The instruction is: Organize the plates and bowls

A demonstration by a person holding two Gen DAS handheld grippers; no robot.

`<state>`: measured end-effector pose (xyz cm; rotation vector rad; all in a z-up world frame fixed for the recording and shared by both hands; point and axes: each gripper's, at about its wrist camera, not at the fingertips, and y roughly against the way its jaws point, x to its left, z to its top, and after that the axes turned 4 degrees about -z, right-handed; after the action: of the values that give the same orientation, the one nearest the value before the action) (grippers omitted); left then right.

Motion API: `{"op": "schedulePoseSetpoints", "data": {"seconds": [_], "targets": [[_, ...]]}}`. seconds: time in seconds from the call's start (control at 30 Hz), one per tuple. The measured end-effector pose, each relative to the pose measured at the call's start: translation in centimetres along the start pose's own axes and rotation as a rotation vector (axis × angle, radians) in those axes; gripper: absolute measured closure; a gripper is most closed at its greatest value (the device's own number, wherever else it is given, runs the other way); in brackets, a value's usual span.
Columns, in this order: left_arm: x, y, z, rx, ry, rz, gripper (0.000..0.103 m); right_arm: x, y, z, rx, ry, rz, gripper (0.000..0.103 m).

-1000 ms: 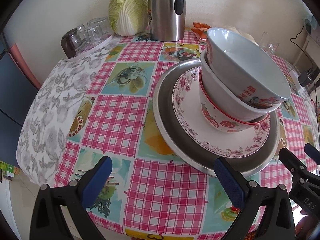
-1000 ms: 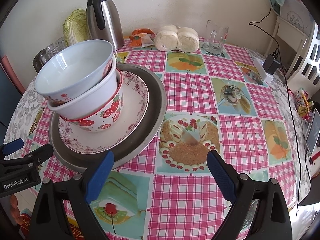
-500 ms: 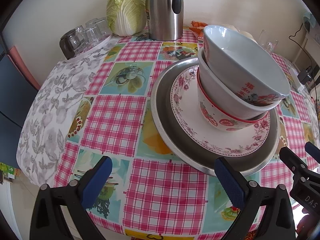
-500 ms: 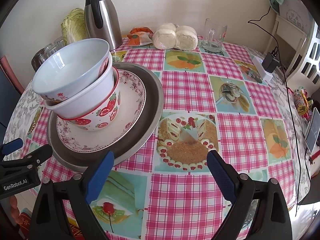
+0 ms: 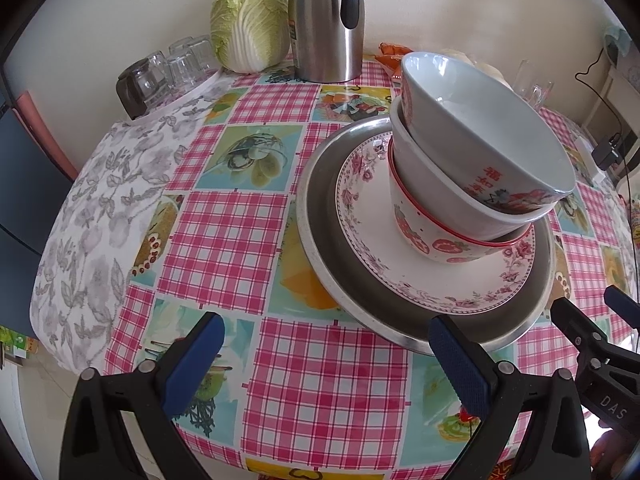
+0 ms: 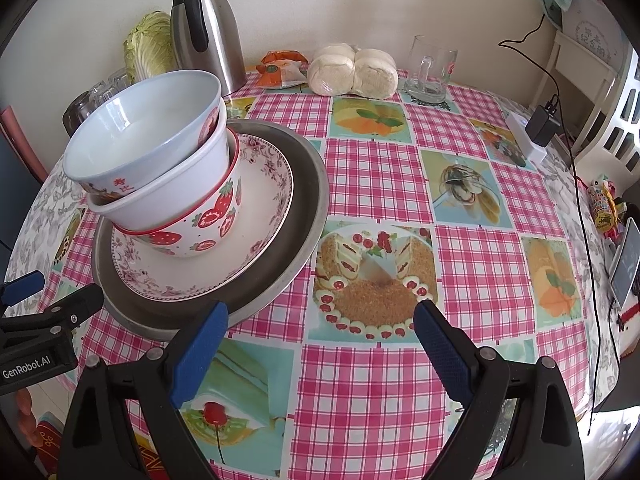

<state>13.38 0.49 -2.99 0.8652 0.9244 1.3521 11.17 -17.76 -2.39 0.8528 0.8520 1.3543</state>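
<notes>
Only the right wrist view shows buns (image 6: 354, 70) and, seemingly, a phone (image 6: 626, 262) beyond the metal tray (image 6: 304, 240); both tongs (image 5: 326, 354) (image 6: 320, 338) gape, released, over the checked table (image 6: 380, 184).

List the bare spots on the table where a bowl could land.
Free: checked cloth left of the steel tray; wide stretch right of it, up to the glass mug. Crowded: back edge, with thermos, cabbage, glasses, buns.

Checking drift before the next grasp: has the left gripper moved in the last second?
Barely, if at all. In the left wrist view the thermos and metal tray slid only slightly left, suggesting the open left gripper crept rightward.
</notes>
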Motion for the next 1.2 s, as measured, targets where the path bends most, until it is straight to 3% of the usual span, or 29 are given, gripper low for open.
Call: {"op": "schedulePoseSetpoints", "data": {"seconds": [1.2], "targets": [[0.14, -0.15, -0.04, -0.001, 0.01, 0.007, 0.0, 0.05, -0.1, -0.08, 0.011, 0.016, -0.001, 0.009]]}}
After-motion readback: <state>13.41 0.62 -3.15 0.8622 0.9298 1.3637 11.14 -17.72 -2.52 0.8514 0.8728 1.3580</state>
